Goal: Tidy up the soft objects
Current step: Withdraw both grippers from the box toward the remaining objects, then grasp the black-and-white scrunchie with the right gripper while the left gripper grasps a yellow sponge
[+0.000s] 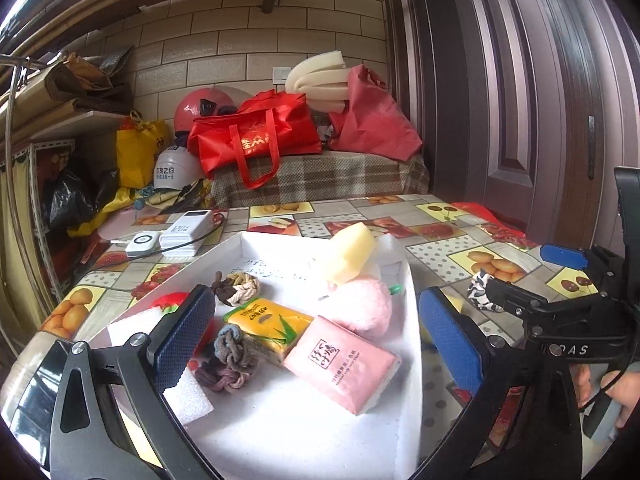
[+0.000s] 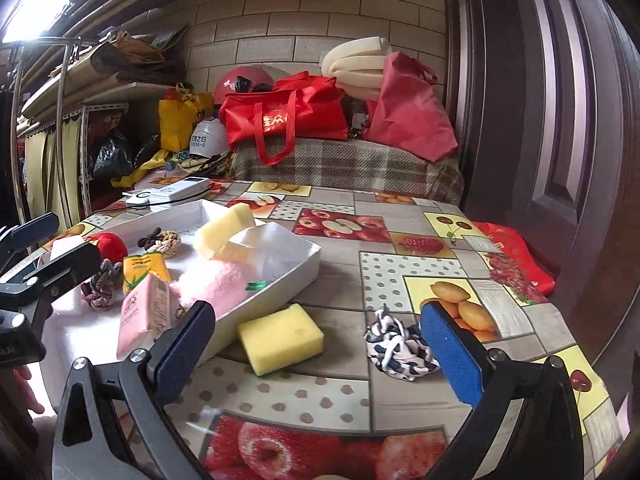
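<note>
Two-tool view of a soft-object sorting scene. The right tool [image 2: 318, 342] stood wide apart and empty above the table [image 2: 400, 280]. The yellow sponge [image 2: 281, 338] lay on the table between its two pads, nearer the left pad, just beside the outer wall of the white foam tray [image 2: 304, 268]. The black-and-white scrunchie [image 2: 394, 346] lay on the table close to the inner face of the right blue pad [image 2: 452, 352]; whether they touched could not be told.

The left tool [image 1: 316, 340] was likewise spread wide and held nothing, hovering over the tray [image 1: 412, 360]. Between its pads, inside the tray, lay a pink tissue pack [image 1: 342, 364], a yellow tissue pack [image 1: 268, 322], a pink fluffy item [image 1: 362, 304] and knotted hair ties [image 1: 228, 364]. Farther back in the tray were a pale yellow foam block [image 1: 352, 252], tilted and resting on the pink fluffy item, a braided hair tie [image 1: 238, 286] and a red item [image 1: 172, 302], partly hidden by the left pad.

The table carried a cloth printed with fruit panels. At its far left corner sat a white power bank [image 1: 186, 232] and a small white device [image 1: 142, 242]. Behind the table stood a plaid-covered bench [image 2: 340, 168] bearing red bags [image 2: 288, 116], with a tiled wall [image 2: 320, 28] and a dark wooden door [image 2: 560, 120] beyond
</note>
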